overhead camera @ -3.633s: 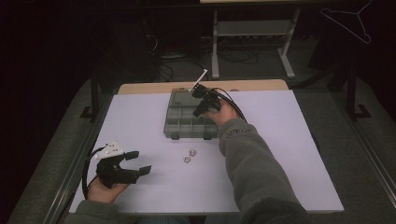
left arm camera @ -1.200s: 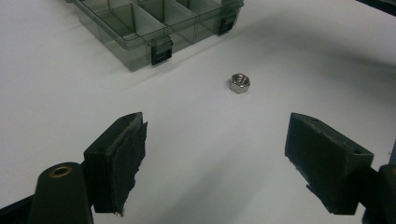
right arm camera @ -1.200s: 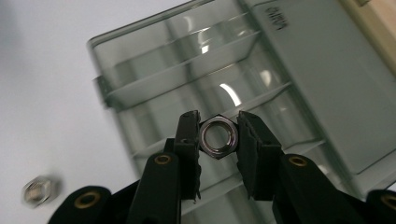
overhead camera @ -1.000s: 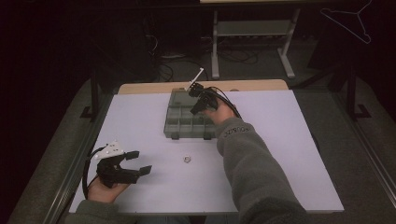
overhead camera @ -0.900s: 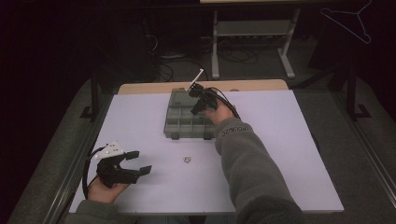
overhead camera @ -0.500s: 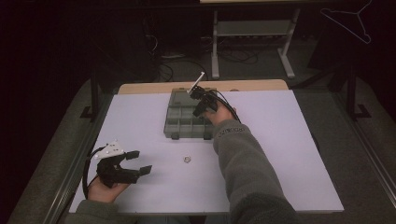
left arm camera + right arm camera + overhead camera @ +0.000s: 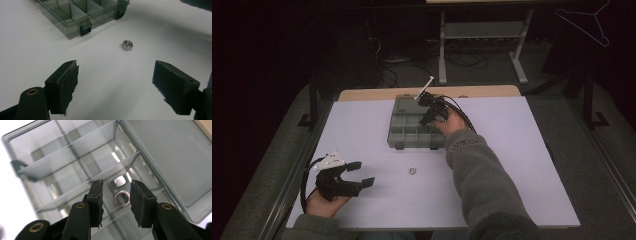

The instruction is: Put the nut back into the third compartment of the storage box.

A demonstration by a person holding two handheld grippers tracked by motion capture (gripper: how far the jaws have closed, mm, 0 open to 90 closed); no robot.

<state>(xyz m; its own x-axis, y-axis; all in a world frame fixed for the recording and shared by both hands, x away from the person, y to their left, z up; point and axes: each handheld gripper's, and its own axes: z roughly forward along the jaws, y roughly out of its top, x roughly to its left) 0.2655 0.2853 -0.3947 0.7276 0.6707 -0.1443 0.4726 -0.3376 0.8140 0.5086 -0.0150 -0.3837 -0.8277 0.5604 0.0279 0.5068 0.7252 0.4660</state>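
Item: hex nuts being sorted into a compartment organizer box.

Hex nut in box (image 7: 121, 197): lying flat in a compartment of the grey translucent organizer box (image 7: 401, 131), directly between and just beyond the tips of the right gripper (image 7: 115, 192); a second nut (image 7: 118, 181) is sitting just behind it in the same compartment. The right gripper's jaws have just been opening and are standing slightly parted, the pads pressing on nothing; the nut is resting free on the compartment floor.

Loose hex nut (image 7: 127, 45): lying flat on the table, near the box's latched front edge, well apart from the right gripper. It is sitting ahead of the left gripper (image 7: 113, 75), roughly on the midline between its jaws, which are spread wide and holding nothing. The left hand is the nearer one; judging by the layout, this nut is the next piece to be picked up. The nut has no long axis to speak of.

Surface: white tabletop (image 7: 522, 165), with a wooden strip along the far edge.

Room: dim, with a metal stand and cables showing on the floor beyond.
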